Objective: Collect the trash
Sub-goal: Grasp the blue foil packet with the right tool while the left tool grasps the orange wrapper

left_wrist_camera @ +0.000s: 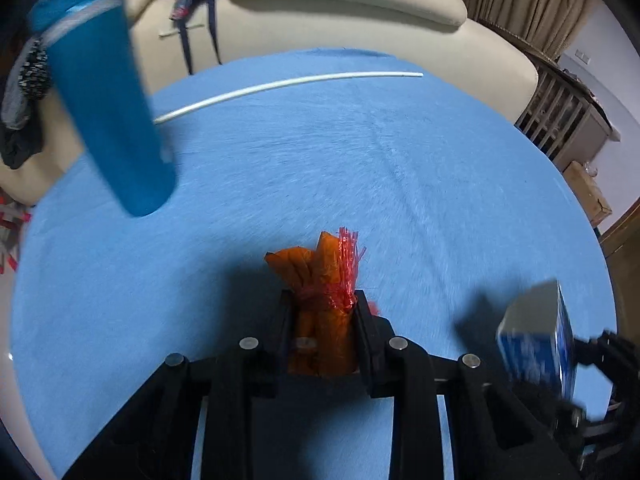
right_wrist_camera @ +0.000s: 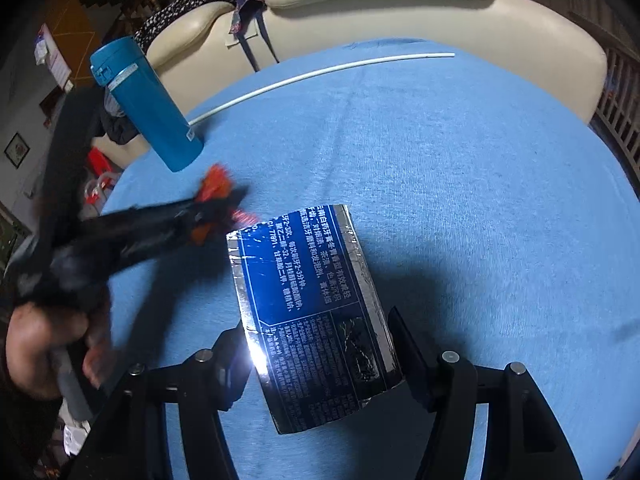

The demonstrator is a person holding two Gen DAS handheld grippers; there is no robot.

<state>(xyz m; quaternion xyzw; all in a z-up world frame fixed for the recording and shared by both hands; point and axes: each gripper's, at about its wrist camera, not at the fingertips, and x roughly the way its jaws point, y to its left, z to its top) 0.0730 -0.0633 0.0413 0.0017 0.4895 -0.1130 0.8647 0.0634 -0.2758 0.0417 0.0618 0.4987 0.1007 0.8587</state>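
Note:
My left gripper (left_wrist_camera: 322, 300) is shut on an orange wrapper with a red frayed end (left_wrist_camera: 320, 276), held above the blue table cover (left_wrist_camera: 360, 160). My right gripper (right_wrist_camera: 316, 320) is shut on a blue and silver toothpaste box (right_wrist_camera: 308, 304), also held above the cover. The box shows at the lower right of the left wrist view (left_wrist_camera: 536, 340). The left gripper with the orange wrapper (right_wrist_camera: 212, 188) shows blurred at the left of the right wrist view.
A blue flask (left_wrist_camera: 104, 92) (right_wrist_camera: 148, 108) stands at the table's far left. A thin white rod (left_wrist_camera: 280, 84) (right_wrist_camera: 320, 72) lies along the far edge. A cream sofa (left_wrist_camera: 340, 12) stands behind the table, with clothes on it.

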